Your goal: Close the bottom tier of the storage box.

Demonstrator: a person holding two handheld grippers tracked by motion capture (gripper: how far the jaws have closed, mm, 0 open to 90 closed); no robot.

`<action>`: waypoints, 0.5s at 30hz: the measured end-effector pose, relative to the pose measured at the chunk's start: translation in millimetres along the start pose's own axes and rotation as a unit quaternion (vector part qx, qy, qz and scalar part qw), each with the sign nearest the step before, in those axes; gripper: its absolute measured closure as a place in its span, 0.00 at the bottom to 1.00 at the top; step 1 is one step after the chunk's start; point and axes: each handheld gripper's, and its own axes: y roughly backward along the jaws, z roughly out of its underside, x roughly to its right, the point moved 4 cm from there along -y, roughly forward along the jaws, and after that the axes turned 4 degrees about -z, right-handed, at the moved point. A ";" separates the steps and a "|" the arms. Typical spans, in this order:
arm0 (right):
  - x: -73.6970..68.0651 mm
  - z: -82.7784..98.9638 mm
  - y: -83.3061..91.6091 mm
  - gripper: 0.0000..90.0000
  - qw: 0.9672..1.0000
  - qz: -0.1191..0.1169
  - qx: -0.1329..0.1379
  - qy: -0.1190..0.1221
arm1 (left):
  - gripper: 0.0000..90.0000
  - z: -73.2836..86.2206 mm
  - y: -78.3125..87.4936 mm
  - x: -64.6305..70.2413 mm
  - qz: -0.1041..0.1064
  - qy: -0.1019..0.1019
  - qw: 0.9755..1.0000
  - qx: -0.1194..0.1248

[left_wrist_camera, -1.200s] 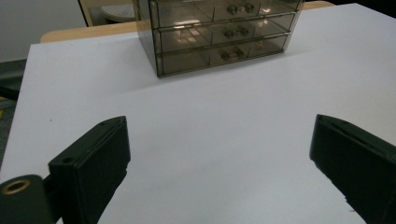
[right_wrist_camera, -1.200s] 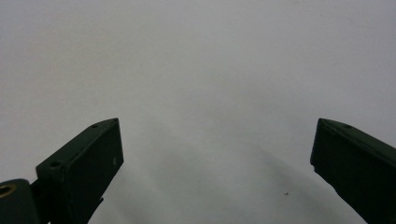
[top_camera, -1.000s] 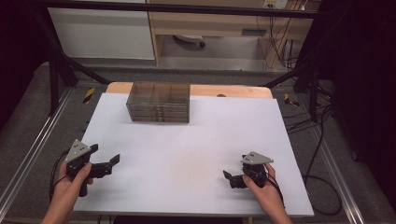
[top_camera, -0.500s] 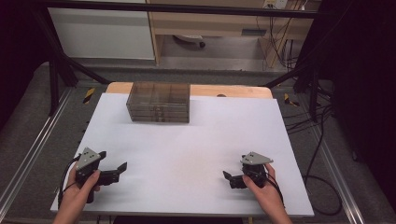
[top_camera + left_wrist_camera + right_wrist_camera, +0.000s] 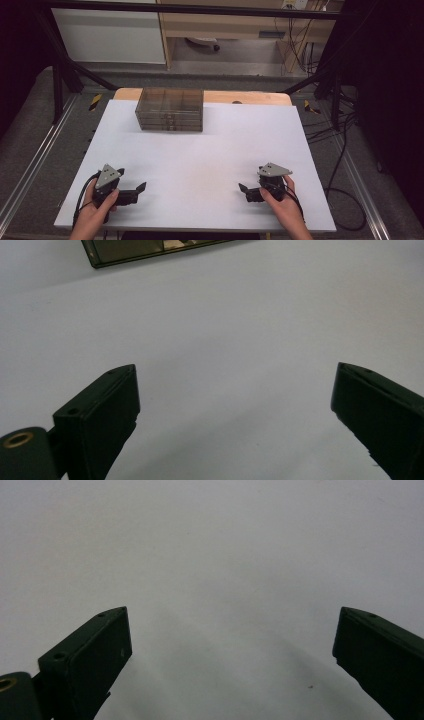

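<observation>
A stack of clear, smoke-tinted compartment boxes [image 5: 170, 109] stands at the far middle-left of the white table [image 5: 200, 165]; its lower edge shows as the box stack [image 5: 150, 250] at the top of the left gripper view. My left gripper [image 5: 140, 191] rests near the front left edge, open and empty, jaws pointing right. My right gripper [image 5: 245, 191] rests near the front right, open and empty, jaws pointing left. In each gripper view the two black jaws stand wide apart over bare white table, as with the left gripper [image 5: 235, 390] and right gripper [image 5: 232, 630].
The white sheet covers a wooden tabletop [image 5: 250, 97] whose far edge shows behind the boxes. Black frame posts [image 5: 60, 75] stand at the far left and right. Cables [image 5: 345, 150] hang off the right side. Grey floor surrounds the table.
My left gripper has moved toward the front edge and a little to the right, and lowered onto the table. The right gripper has stayed in place.
</observation>
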 end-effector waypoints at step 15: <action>0.3 0.5 0.1 0.03 1.000 0.001 0.000 0.002 | 0.06 2.9 -12.7 18.6 0.012 -0.008 1.000 -0.013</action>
